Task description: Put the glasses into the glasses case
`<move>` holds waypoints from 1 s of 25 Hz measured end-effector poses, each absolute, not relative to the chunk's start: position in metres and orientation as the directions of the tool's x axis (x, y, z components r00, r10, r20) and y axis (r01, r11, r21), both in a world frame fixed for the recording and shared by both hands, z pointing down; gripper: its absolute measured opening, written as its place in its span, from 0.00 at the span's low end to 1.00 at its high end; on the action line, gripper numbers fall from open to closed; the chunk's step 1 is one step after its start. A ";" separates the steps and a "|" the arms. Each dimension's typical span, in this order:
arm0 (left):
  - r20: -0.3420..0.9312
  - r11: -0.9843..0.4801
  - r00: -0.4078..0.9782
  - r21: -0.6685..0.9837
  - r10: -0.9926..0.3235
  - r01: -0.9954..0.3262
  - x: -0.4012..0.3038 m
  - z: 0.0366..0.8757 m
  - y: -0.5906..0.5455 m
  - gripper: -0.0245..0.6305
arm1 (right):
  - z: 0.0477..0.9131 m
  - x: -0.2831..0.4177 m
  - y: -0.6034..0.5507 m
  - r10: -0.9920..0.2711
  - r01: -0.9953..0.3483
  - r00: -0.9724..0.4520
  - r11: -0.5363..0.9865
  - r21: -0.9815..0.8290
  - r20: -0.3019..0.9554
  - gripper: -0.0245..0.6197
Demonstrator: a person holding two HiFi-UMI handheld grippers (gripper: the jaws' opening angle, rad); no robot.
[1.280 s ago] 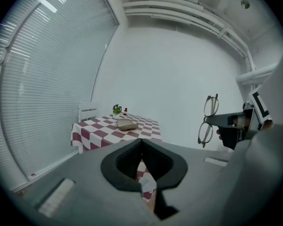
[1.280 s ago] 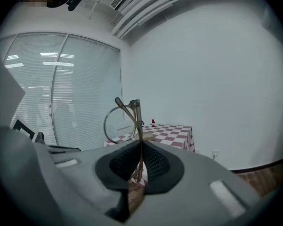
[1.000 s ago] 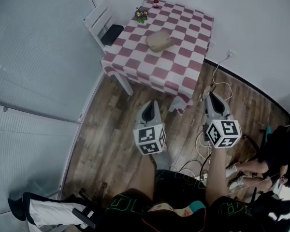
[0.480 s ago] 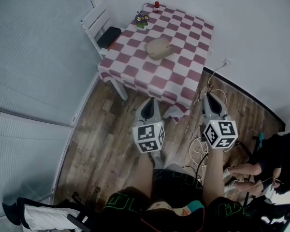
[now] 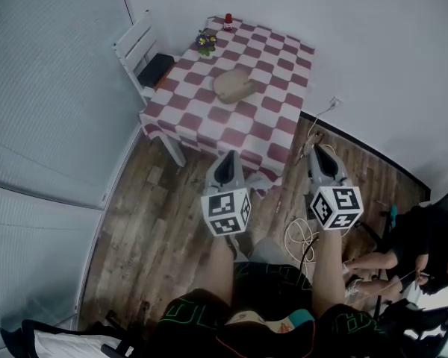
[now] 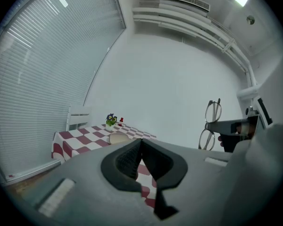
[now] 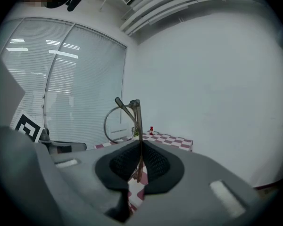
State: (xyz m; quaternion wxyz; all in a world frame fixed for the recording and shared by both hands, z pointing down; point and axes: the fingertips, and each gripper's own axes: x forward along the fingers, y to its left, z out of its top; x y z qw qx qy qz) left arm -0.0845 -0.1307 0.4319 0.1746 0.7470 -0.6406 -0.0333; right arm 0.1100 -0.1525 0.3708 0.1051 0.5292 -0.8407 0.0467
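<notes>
A tan glasses case (image 5: 233, 86) lies near the middle of the red-and-white checked table (image 5: 265, 121), and also shows in the left gripper view (image 6: 119, 137). My right gripper (image 5: 319, 152) is shut on round wire-rimmed glasses (image 7: 127, 119), which stand upright above its jaws (image 7: 140, 146). From the left gripper view the glasses (image 6: 211, 124) appear at the right. My left gripper (image 5: 228, 159) is shut with nothing in it (image 6: 140, 143). Both grippers hang over the wooden floor, short of the table's near edge. In the head view I cannot make out the glasses.
A white chair (image 5: 138, 51) stands at the table's left side. A flower pot (image 5: 205, 43) and a small red object (image 5: 228, 19) sit at the table's far end. Cables (image 5: 302, 237) lie on the floor under my right gripper. A person (image 5: 422, 237) sits at the right.
The table has slid left and nearer in the head view as I move towards it. Both grippers keep their pose, the right one still holding the glasses.
</notes>
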 end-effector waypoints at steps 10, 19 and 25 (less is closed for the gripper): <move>0.157 -0.133 0.186 0.302 -0.970 -0.944 -0.076 0.427 -0.144 0.05 | 0.369 0.123 -0.156 -0.890 -0.908 -0.399 0.417 0.038 0.219 0.06; 0.160 -0.107 0.154 0.272 -0.975 -0.956 -0.092 0.421 -0.157 0.05 | 0.371 0.109 -0.184 -0.874 -0.893 -0.444 0.449 -0.021 0.197 0.06; 0.183 -0.062 0.115 0.274 -0.976 -0.960 -0.105 0.433 -0.168 0.05 | 0.385 0.094 -0.204 -0.849 -0.873 -0.481 0.487 -0.032 0.218 0.06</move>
